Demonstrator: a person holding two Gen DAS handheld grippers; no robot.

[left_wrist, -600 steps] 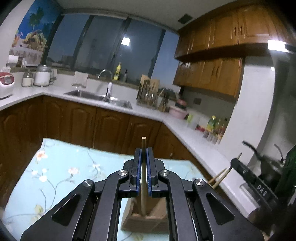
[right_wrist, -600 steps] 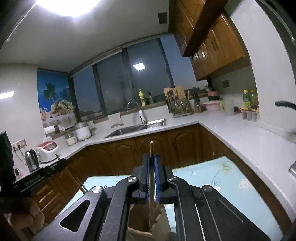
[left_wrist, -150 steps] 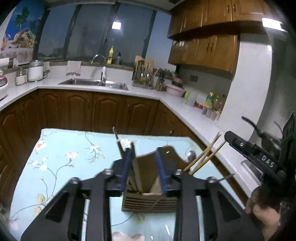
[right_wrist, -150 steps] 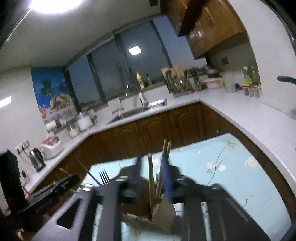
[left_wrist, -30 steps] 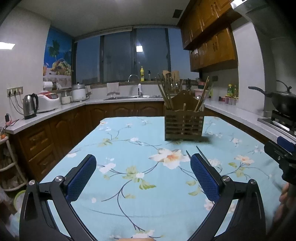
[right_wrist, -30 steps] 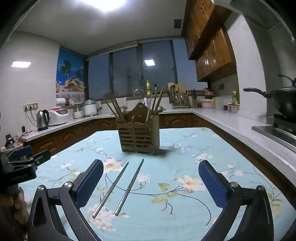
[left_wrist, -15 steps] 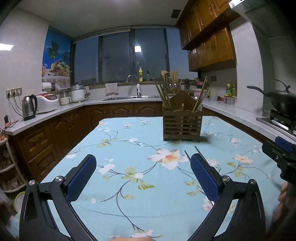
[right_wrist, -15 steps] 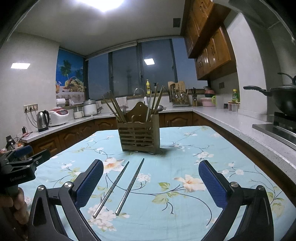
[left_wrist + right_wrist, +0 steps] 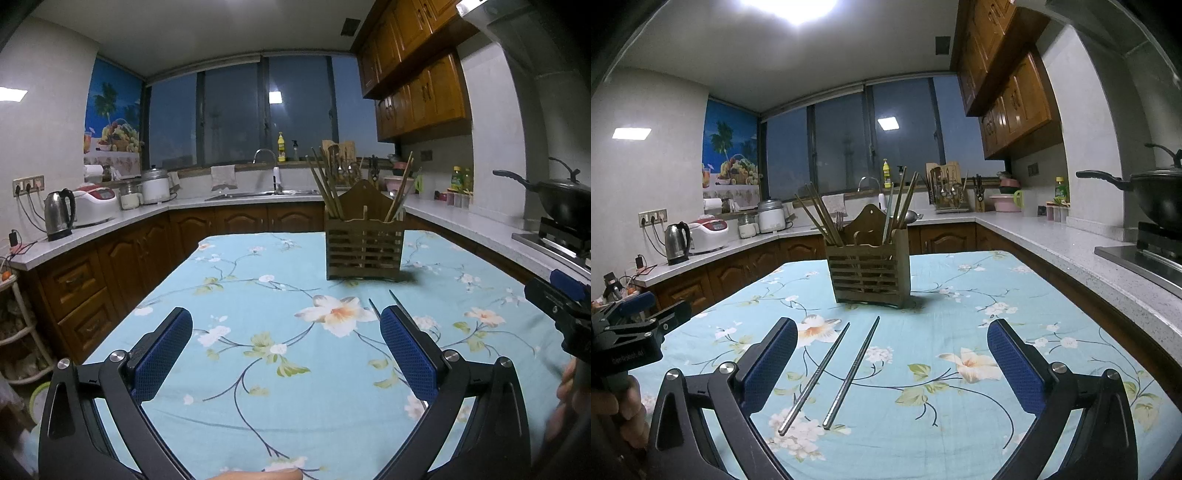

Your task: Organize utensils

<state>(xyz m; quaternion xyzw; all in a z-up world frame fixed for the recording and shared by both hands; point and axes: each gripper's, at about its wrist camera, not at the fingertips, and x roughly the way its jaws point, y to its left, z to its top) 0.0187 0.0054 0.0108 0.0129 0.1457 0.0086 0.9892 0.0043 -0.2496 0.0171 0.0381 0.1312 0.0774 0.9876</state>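
Lying side by side on the floral table [image 9: 1015,291], two metal chopsticks [image 9: 846,373] rest just before the wooden utensil holder [image 9: 868,273]; left gripper [image 9: 282,354] and right gripper [image 9: 892,365] hover near it, fingers released, empty.

In the left wrist view, the metal chopsticks [image 9: 397,301] (only their tips show) lie mostly hidden behind the left claw's [image 9: 282,345] right finger [image 9: 408,356]. The wooden holder's [image 9: 868,271] slats hide its utensils' lower ends.
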